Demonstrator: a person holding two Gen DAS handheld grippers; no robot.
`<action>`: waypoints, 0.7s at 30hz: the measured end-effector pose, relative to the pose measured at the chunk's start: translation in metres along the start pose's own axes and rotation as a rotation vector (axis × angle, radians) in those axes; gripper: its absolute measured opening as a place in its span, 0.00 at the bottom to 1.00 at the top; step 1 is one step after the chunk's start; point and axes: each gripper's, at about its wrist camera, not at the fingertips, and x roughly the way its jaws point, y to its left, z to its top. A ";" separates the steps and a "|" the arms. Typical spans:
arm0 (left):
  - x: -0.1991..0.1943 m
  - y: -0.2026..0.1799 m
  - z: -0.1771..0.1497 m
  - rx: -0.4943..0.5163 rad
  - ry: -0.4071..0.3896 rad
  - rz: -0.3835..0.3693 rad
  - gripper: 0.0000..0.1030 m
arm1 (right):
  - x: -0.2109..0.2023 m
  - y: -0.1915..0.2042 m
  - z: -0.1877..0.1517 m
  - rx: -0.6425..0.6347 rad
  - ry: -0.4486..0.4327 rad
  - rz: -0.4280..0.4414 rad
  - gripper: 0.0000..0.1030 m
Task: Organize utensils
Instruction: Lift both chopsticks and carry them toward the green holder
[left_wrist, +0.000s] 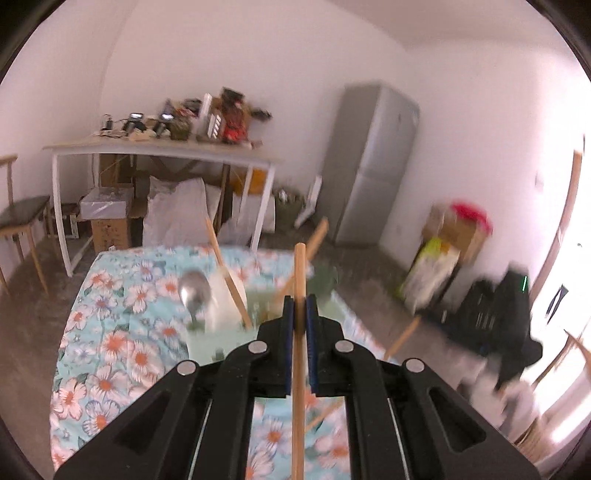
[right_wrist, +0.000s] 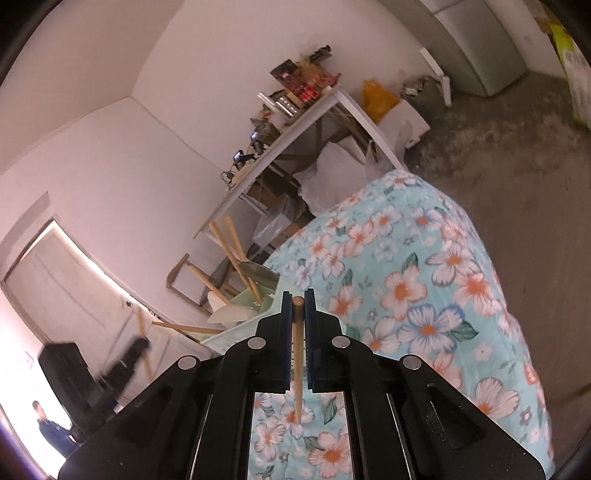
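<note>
Pinching a thin wooden handle (left_wrist: 298, 332) low at centre frame, the left gripper (left_wrist: 299, 306) holds closed fingers on it; the right gripper (right_wrist: 298, 304) clamps another stick (right_wrist: 297, 354) near its tip. Beyond, the green holder (left_wrist: 236, 332) on the floral bench (left_wrist: 110, 332) could tip if either long handle snags it.

Your left gripper (left_wrist: 300, 302) held a wooden stick (left_wrist: 297, 369) whose lower end ran off the frame at six o'clock. Motion blur smeared the dark heap (left_wrist: 506, 325) at three o'clock in that view. In the right wrist view, your right gripper (right_wrist: 298, 299) hid part of the green holder (right_wrist: 236, 332); the person (right_wrist: 51, 430) at eight o'clock was too small to make out.
</note>
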 end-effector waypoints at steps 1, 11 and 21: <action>-0.005 0.004 0.008 -0.028 -0.034 -0.010 0.06 | 0.001 0.001 0.000 -0.002 0.000 0.001 0.04; -0.012 0.057 0.060 -0.301 -0.189 -0.058 0.06 | 0.001 0.001 0.001 0.007 0.011 0.005 0.04; 0.016 0.066 0.076 -0.304 -0.148 -0.012 0.06 | 0.001 0.000 0.001 0.012 0.019 -0.008 0.04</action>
